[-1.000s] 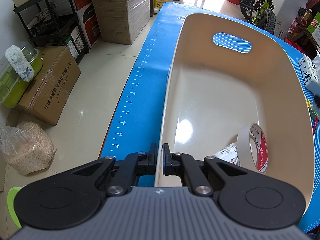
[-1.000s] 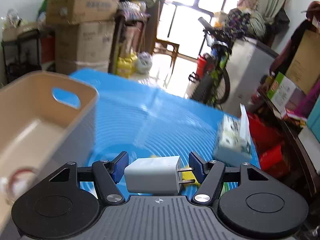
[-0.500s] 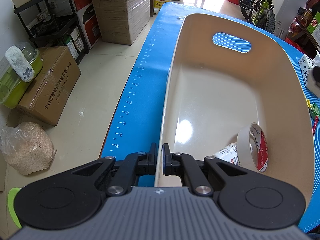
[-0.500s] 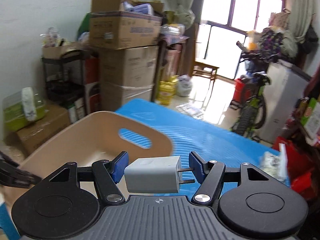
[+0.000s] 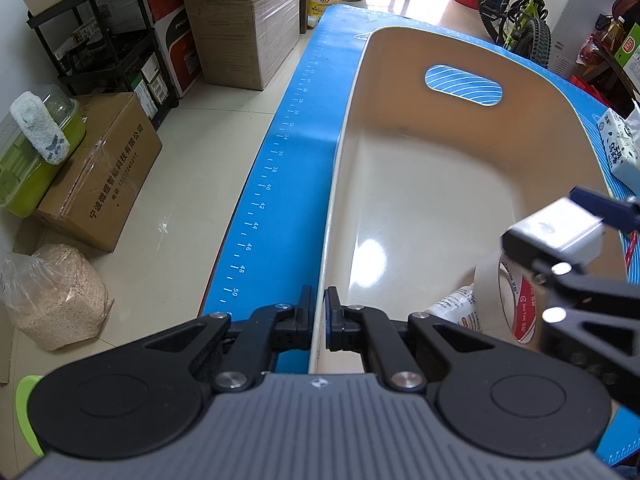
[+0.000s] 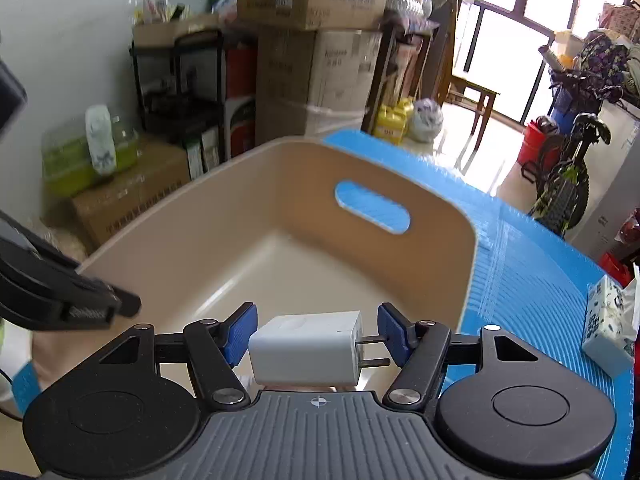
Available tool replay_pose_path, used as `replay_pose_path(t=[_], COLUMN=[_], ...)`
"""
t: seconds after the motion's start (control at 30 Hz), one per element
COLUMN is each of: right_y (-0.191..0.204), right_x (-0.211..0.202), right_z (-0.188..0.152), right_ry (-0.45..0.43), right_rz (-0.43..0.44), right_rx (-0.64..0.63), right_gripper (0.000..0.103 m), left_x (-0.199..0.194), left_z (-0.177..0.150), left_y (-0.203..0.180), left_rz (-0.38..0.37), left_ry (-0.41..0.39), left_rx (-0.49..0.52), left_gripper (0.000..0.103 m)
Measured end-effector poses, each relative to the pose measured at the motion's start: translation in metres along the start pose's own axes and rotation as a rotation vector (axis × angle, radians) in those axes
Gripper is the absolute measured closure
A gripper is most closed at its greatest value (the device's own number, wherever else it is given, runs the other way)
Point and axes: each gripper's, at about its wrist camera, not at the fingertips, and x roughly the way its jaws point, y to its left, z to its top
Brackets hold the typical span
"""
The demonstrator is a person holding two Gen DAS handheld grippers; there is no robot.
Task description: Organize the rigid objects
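Since the earlier frame your right gripper point(image 6: 314, 330) swung w/ the white charger point(image 6: 306, 348) over the beige bin point(image 5: 400, 184); left gripper point(image 5: 318, 312) stays pinched on the near rim. Right's clamped charger body-to-prongs — lower clear of the tape roll point(image 5: 502, 292), then open

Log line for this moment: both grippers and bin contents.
left gripper: shut on bin rim | right gripper: shut on white charger, over bin | in bin: tape roll, small bottle
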Motion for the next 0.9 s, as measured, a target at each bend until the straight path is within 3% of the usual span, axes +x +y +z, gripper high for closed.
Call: replay_pose_path(t=[0.2,0.47,0.9], right_y=[0.001,0.011,-0.012], right_x=[0.023,0.033,0.009], right_z=[-0.005,0.0,0.003], right_ry=[0.093,0.154,0.078], right_rz=[-0.024,-0.025,-0.005], right_rx=[-0.002,-0.063,0.023], right_gripper=[0.035,0.034,0.029], left_x=[0.0,0.001,0.0], left_z=[0.0,-0.001,0.0], left_y=[0.0,-0.001,0.0], left_rz=[0.0,0.008,0.009], left_ry=[0.0,0.002,0.002], left_rx=[0.0,0.004,0.004], left_gripper=[0.097,0.096,0.096])
